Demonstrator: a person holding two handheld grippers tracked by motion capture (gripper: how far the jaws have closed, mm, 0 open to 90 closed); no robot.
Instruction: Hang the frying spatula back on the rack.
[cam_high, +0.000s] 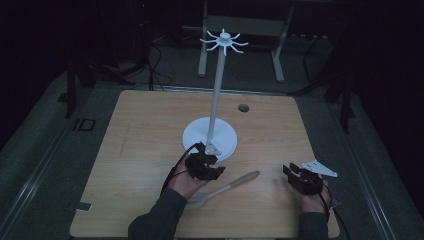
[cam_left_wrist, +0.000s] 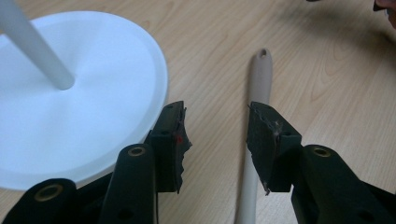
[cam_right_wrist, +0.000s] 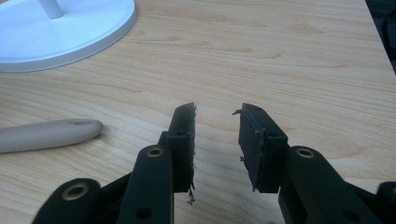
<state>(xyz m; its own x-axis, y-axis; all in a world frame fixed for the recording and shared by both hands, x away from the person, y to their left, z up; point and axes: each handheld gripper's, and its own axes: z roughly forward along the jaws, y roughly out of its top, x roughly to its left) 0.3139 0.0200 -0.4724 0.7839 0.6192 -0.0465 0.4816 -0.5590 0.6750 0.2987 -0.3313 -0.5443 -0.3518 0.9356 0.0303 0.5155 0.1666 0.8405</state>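
Your left gripper (cam_left_wrist: 217, 135) stands open with its jaws apart, above bare wood; the beige spoon (cam_left_wrist: 254, 140) lies under its right jaw, handle running ahead, bowl cut off below. The white stand's round base (cam_left_wrist: 93, 116) sits just left. Your right gripper (cam_right_wrist: 215, 140) is open too, over the smooth wooden table (cam_right_wrist: 280, 60), spoon handle tip to its left.

From my station the high view is very dim and grainy; the floor around the table (cam_high: 150, 120) is almost black. Both gripper views are bright and evenly lit, with soft shadows, perhaps from light overhead.
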